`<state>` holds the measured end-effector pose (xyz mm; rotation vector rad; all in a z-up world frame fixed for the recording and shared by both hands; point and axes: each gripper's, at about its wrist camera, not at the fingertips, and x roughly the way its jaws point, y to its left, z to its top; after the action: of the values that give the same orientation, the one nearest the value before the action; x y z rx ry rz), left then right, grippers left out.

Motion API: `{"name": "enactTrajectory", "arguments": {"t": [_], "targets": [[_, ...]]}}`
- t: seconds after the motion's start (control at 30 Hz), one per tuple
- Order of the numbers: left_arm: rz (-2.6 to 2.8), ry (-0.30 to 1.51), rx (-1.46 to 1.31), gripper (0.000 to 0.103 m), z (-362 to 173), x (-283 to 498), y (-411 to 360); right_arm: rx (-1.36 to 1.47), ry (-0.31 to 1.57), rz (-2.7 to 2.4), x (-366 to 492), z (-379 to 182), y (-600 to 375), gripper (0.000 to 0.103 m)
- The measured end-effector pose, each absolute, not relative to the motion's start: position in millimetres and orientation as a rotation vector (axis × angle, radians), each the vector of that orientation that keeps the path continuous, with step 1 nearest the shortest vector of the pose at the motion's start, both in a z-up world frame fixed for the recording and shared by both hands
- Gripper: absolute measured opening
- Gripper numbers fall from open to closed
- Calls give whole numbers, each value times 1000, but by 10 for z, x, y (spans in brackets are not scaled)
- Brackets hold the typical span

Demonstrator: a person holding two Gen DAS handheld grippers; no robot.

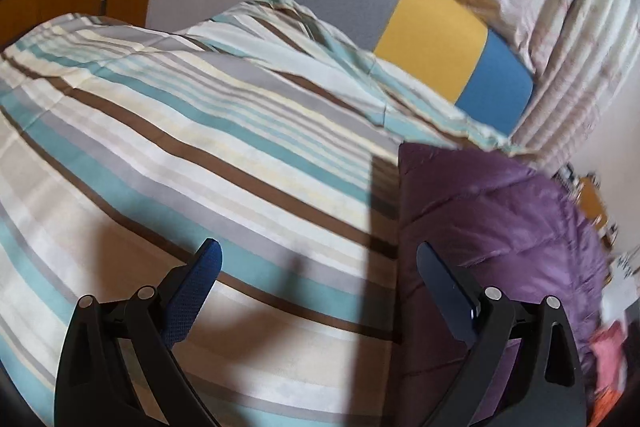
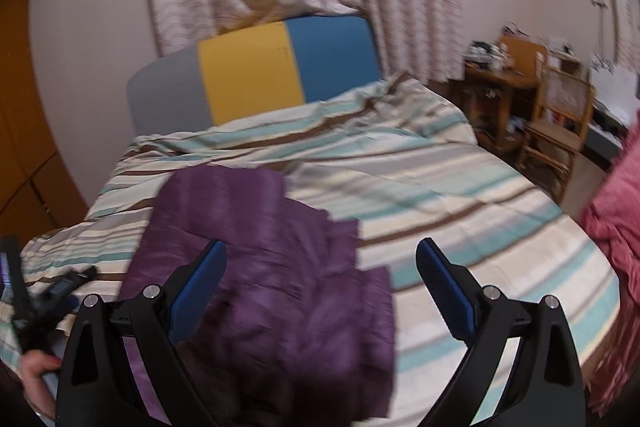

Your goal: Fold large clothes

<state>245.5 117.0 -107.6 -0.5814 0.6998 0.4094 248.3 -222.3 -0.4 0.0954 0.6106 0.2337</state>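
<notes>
Left wrist view shows my left tool (image 1: 316,263) spread wide and empty above the striped bed cover (image 1: 180,131), beside the purple jacket (image 1: 500,227). From the right wrist, my right tool (image 2: 320,263) is also released, hovering over this jacket (image 2: 260,267), which lies on the bed.

One purple quilted jacket (image 2: 260,267) lies on one bed with a single striped duvet (image 2: 460,187). One headboard (image 2: 256,75) (three colour panels: grey, yellow, blue). Two grippers, left (image 1: 318,259) and right (image 2: 320,259). One wooden chair (image 2: 560,123), one wooden desk (image 2: 500,79).
</notes>
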Motion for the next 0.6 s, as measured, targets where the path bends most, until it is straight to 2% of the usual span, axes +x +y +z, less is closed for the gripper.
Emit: {"name": "enactTrajectory", "arguments": {"t": [0.1,0.2,0.23,0.3,0.4,0.47,0.6], "targets": [[364,716,-548,90,-1147,2563,1055,81,599,280,2510,60,-2014,95],[262,735,-570,78,-1190,2682,883,44,600,318,2591,79,-1750,95],[241,740,-560,70,-1189,2720,798,44,606,331,2616,64,-1709,95],[233,729,-533,68,-1158,2763,659,42,624,351,2698,14,-1611,94],[211,727,-532,64,-1120,2820,569,38,661,357,2851,-114,-1575,81],[203,728,-496,57,-1067,2857,508,41,682,354,2936,-207,-1624,72],[182,709,-377,57,-927,2924,301,57,736,316,3084,-407,-1810,64]]}}
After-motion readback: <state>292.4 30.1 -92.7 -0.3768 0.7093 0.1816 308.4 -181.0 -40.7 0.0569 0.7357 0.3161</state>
